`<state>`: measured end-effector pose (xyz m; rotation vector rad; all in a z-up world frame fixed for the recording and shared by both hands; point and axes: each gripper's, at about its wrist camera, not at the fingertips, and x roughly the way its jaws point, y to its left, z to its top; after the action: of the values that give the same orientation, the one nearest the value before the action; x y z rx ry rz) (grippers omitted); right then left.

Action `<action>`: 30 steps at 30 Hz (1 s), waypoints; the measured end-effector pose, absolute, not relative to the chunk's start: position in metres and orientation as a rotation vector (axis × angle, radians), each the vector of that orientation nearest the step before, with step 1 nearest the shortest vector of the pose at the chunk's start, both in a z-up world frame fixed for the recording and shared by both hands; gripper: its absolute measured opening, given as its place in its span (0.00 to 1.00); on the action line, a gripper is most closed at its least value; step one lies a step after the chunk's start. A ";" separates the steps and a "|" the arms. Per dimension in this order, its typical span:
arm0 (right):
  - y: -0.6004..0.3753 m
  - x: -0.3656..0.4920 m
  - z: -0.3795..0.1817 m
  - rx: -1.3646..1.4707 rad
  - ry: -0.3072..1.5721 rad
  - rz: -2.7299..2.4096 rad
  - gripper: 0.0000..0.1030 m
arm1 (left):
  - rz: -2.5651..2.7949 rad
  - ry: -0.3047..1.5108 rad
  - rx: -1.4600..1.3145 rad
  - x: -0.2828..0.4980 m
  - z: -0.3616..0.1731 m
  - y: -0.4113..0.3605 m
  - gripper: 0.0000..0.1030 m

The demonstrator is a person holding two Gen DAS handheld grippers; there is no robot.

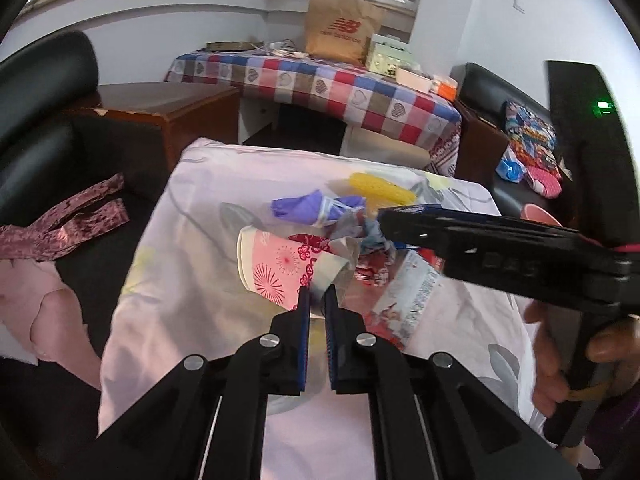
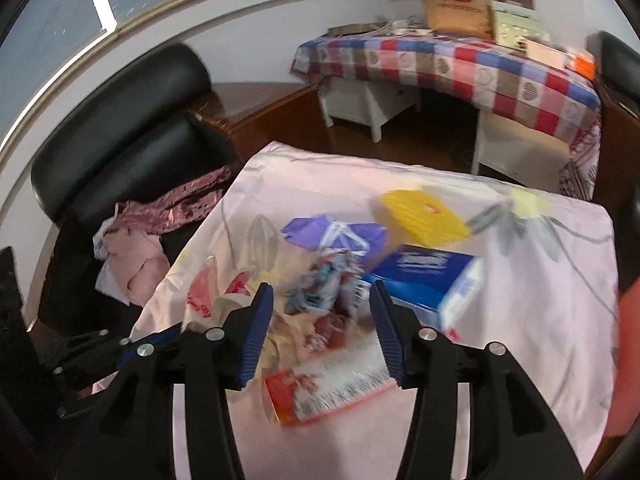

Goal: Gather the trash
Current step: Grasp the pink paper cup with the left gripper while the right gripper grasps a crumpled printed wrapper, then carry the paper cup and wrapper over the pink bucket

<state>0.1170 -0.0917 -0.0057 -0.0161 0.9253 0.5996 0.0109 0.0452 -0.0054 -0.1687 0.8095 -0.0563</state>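
Left wrist view: the left gripper (image 1: 316,294) is clamped on the silvery rim of a crushed paper cup (image 1: 276,268) lying on the pink floral cloth (image 1: 192,280). The right gripper (image 2: 322,300) stands with jaws apart, empty, over crumpled wrappers (image 2: 324,280). Collection seems barely begun: a purple wrapper (image 2: 332,234), yellow bag (image 2: 424,216), blue tissue pack (image 2: 424,272) and red-edged packet (image 2: 328,392) remain, crowded together. No bin is identifiable

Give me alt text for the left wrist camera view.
The left gripper pinches the crushed end of a pink paper cup lying on a pale pink cloth, amid wrappers. The right gripper reaches in from the right.
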 end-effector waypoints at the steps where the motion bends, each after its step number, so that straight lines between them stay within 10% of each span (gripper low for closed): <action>1: -0.085 0.118 -0.008 -0.042 0.923 0.594 0.49 | -0.052 0.811 -0.176 0.009 -0.006 0.049 0.06; 9: -0.068 0.117 -0.029 -0.130 0.933 0.559 0.47 | -0.036 0.827 -0.213 0.009 -0.011 0.067 0.06; 14: -0.076 0.117 -0.032 -0.119 0.942 0.546 0.07 | -0.041 0.834 -0.218 0.011 -0.011 0.066 0.06; 30: -0.125 0.079 0.018 -0.001 0.802 0.561 0.02 | -0.070 0.795 -0.175 0.012 0.009 0.037 0.06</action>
<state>0.0794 -0.1252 0.0183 -0.0010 0.8022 0.5607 0.0117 0.0373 0.0088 -0.1747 0.7951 -0.0695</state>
